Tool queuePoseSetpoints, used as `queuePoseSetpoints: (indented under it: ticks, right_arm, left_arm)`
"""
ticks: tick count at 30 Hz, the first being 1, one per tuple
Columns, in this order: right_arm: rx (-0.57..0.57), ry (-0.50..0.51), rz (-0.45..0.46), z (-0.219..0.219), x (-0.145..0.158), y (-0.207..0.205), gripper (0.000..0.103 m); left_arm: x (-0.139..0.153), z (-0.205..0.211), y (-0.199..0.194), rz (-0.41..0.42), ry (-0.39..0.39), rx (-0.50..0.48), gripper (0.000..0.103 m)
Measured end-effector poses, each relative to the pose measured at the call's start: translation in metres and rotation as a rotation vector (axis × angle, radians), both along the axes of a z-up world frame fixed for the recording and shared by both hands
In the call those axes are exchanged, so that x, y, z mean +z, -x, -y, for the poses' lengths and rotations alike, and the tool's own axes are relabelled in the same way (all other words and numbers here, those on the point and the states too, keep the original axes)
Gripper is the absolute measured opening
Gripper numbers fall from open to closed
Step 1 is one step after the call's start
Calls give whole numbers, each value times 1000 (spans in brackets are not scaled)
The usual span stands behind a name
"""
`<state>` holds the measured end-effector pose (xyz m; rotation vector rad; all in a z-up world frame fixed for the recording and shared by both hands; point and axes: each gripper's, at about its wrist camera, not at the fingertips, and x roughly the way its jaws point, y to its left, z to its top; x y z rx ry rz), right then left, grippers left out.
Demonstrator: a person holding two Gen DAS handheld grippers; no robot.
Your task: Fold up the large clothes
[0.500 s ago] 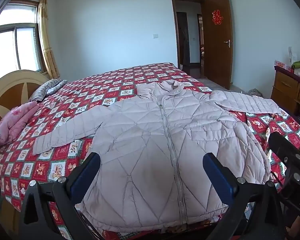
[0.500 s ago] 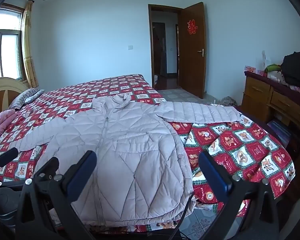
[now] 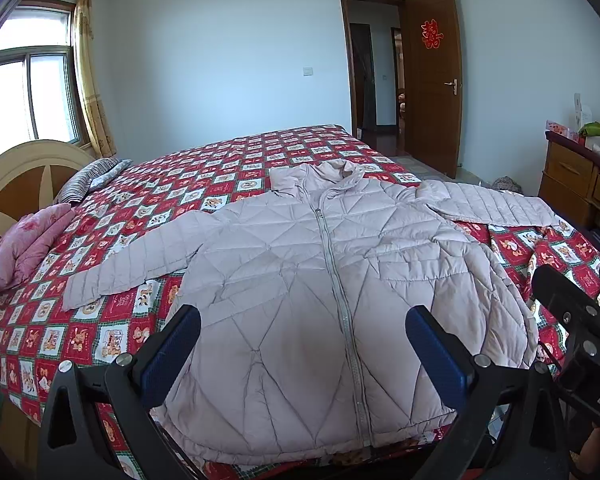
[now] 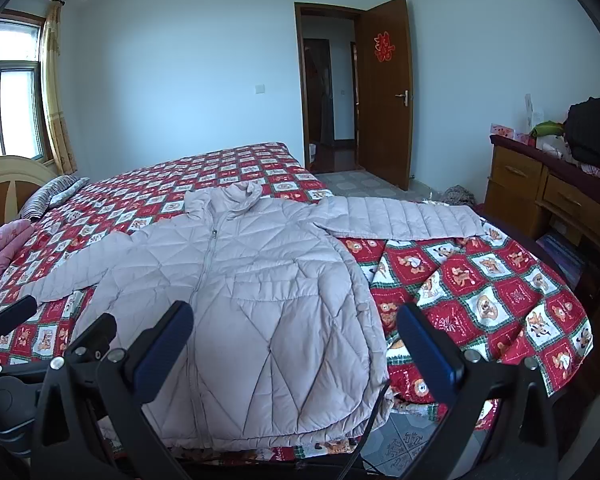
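A pale pink quilted puffer jacket [image 3: 320, 280] lies flat and zipped on the bed, front up, collar towards the far side, both sleeves spread out. It also shows in the right wrist view [image 4: 240, 280]. My left gripper [image 3: 304, 344] is open and empty, held above the jacket's hem near the bed's front edge. My right gripper [image 4: 296, 340] is open and empty, above the jacket's right hem corner. The right gripper's body shows at the right edge of the left wrist view [image 3: 572, 320]; the left one shows at the left of the right wrist view [image 4: 16, 340].
The bed has a red patchwork cover [image 3: 220, 168]. A pink folded quilt [image 3: 24, 244] and a striped pillow [image 3: 88, 176] lie by the headboard on the left. A wooden dresser [image 4: 540, 196] with clutter stands on the right. An open door [image 4: 384, 92] is at the back.
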<state>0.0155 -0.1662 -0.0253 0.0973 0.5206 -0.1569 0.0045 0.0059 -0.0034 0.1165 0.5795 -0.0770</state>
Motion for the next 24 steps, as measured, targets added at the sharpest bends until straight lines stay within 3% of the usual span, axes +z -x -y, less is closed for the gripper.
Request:
queuePoseSetpoints:
  ticks: [24]
  right_arm:
    - [0,-8,-7,0,1,-1,103]
  left_arm:
    - [2,-3,-1,-3,6,2,102]
